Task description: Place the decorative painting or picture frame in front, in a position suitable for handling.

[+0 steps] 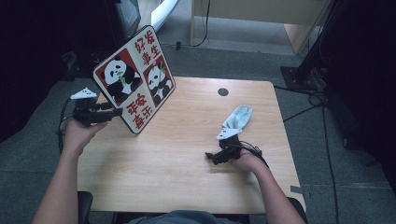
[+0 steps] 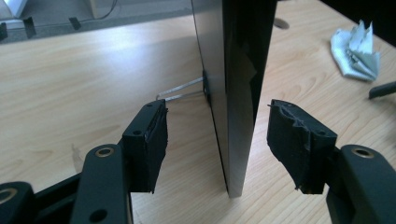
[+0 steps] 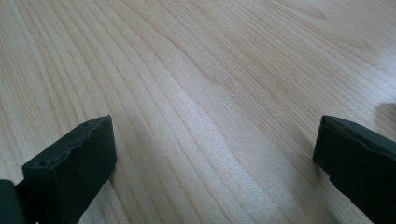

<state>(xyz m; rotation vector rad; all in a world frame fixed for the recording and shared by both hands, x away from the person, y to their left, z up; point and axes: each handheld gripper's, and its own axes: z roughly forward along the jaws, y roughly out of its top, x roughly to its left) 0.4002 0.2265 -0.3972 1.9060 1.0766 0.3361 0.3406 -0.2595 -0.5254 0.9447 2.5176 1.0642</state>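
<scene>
1. At the bottom of the high view, the person's two forearms enter the frame and spread apart over a light wooden table [image 1: 187,182], one toward the left edge, one toward the lower right.
2. The right hand [image 1: 246,162] rests low on the table at lower right, wrist bent inward, with the right gripper [image 1: 211,157] pointing toward the left of the frame. In the right gripper view its two black jaws stand wide apart at the lower corners, released, with bare wood grain between them.
3. The left hand [image 1: 79,132] is raised at the left edge of the table, palm curled around the left gripper [image 1: 119,111], which points toward the right of the frame at a panda picture frame [image 1: 135,79].
4. In the left gripper view the jaws are parted, one on each side of the frame's dark edge [image 2: 243,93], near it but not touching; nothing is grasped.
5. The picture frame stands tilted on the table at upper left of the high view, showing two pandas and red Chinese characters. A thin wire stand [image 2: 180,91] props its back.
6. Beyond the right hand, toward centre right, lies a crumpled pale blue cloth [image 1: 239,117].
7. Farther back, a small round dark hole [image 1: 223,92] marks the tabletop.
</scene>
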